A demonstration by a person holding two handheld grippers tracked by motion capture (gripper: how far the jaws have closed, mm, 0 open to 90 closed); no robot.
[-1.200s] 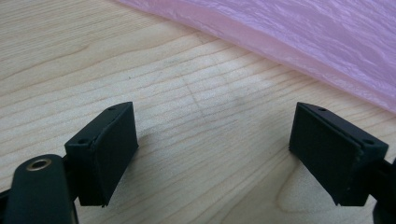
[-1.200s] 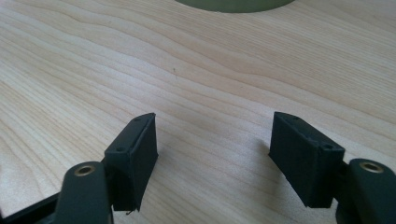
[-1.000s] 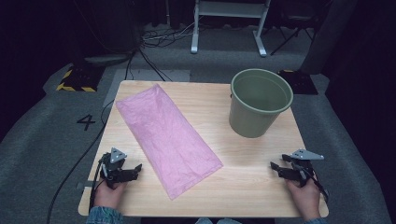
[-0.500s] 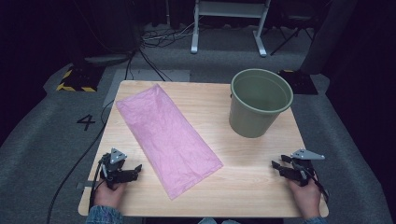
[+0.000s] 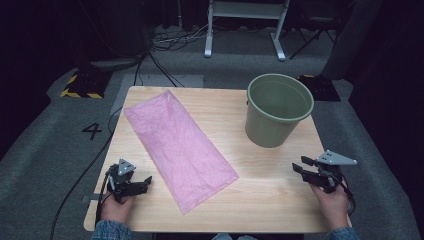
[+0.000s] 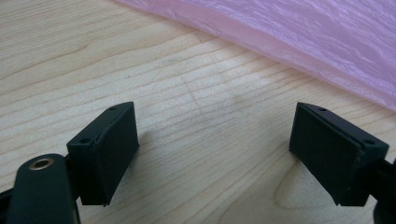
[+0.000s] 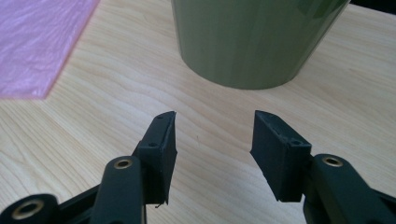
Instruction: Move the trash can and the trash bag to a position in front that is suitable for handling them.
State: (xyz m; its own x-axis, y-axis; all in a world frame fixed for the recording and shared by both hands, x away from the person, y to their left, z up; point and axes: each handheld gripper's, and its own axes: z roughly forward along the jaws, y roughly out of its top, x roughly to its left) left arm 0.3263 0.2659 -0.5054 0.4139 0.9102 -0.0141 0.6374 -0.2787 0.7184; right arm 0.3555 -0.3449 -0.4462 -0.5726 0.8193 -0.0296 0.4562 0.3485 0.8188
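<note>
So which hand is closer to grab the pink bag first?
Probably the left. The left hand-held gripper sits beside the pink bag, jaws open and empty, with the bag's edge just ahead. The right hand-held gripper is across the table, facing the green bucket.

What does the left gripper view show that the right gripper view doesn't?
The left gripper view alone gives a close look at the long folded edge of the pink plastic bag, beyond the left hand-held gripper with its jaws wide apart. The right gripper view alone takes in the green bucket, ahead of the right hand-held gripper, which is empty. Both share the wooden table and some pink bag.
</note>
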